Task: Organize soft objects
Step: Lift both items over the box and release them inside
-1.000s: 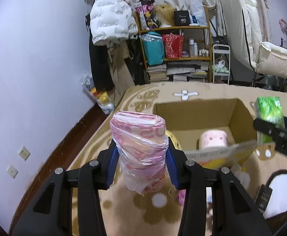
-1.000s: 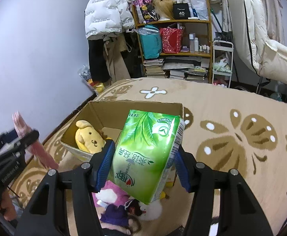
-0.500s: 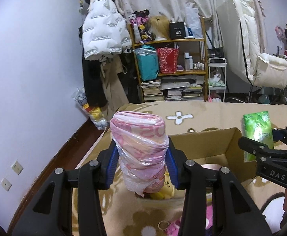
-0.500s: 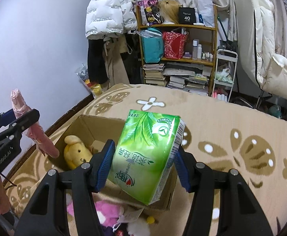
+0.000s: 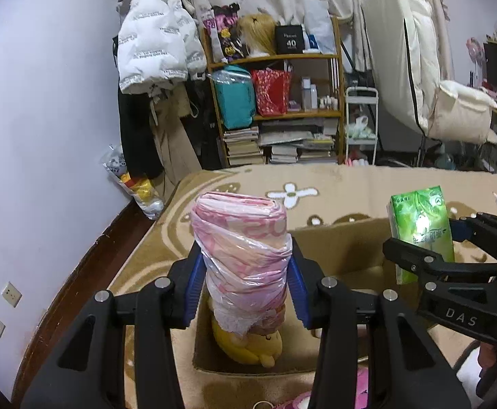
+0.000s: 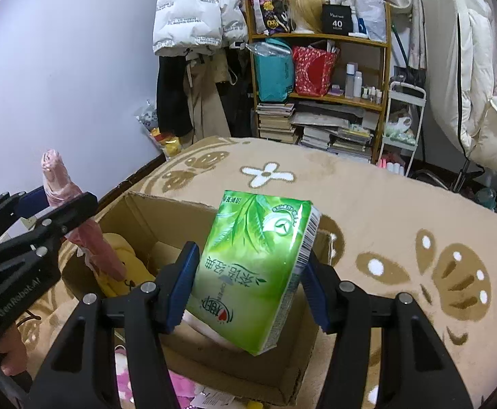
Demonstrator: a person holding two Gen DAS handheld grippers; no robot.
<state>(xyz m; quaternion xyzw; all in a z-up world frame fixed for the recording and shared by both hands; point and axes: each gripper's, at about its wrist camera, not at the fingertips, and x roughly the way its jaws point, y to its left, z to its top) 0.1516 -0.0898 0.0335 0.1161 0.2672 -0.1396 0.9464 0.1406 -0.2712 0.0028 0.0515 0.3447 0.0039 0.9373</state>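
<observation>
Your left gripper [image 5: 245, 284] pinches the pink wrapped roll [image 5: 243, 255] upright above the cardboard box [image 6: 214, 368], over the yellow plush [image 5: 248, 349] inside. Your right gripper [image 6: 248, 289] clamps the green tissue pack [image 6: 255, 269], tilted, above the box's right half.

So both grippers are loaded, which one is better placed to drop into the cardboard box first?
Probably the left gripper: its pink plastic-wrapped roll hangs right over the open cardboard box, above the yellow plush. The right gripper holds its green tissue pack nearer the box's near wall.
</observation>
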